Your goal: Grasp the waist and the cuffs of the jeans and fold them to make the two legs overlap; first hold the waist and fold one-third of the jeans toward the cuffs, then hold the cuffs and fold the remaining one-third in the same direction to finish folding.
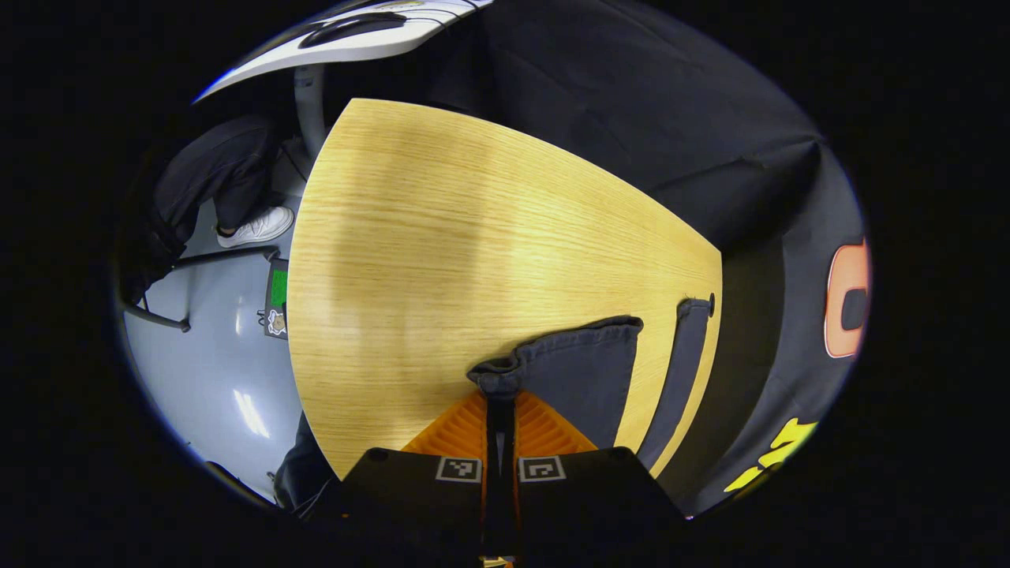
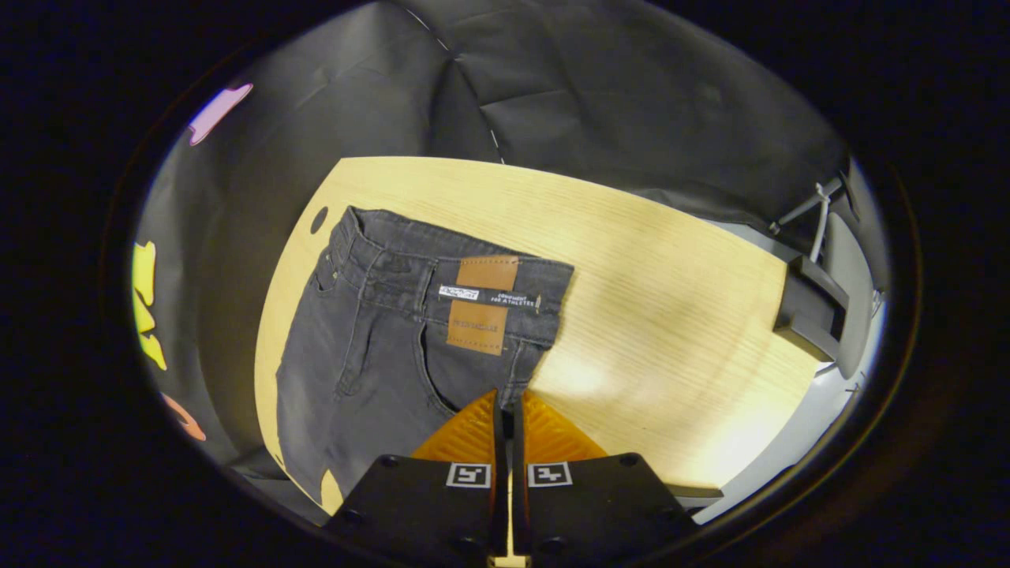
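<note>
Your left gripper [image 1: 500, 394] is clamped on a bunched cuff [image 1: 500, 377] of the jeans [image 1: 580, 379], both fingers pressed together on the hem; the second leg [image 1: 685, 371] lies as a narrow strip beside it, apart from the first, near the far edge of the table [image 1: 442, 260]. In the right gripper view, your right gripper [image 2: 509, 406] has its fingers drawn together at the waistband [image 2: 442, 280] edge of the jeans [image 2: 355, 371], with cloth apparently nipped between them, though the contact itself is hard to confirm. Judge the task as at its first stage: the legs do not yet overlap, and neither one-third fold is visible. Remaining: bring the legs together, fold the waist toward the cuffs, then fold the cuffs over. The jeans are dark grey denim, heavy and matte, with stitched seams, belt loops and a tan leather-like patch [image 2: 481, 304] at the waist. The table is smooth, light wood grain with a rounded outline.
</note>
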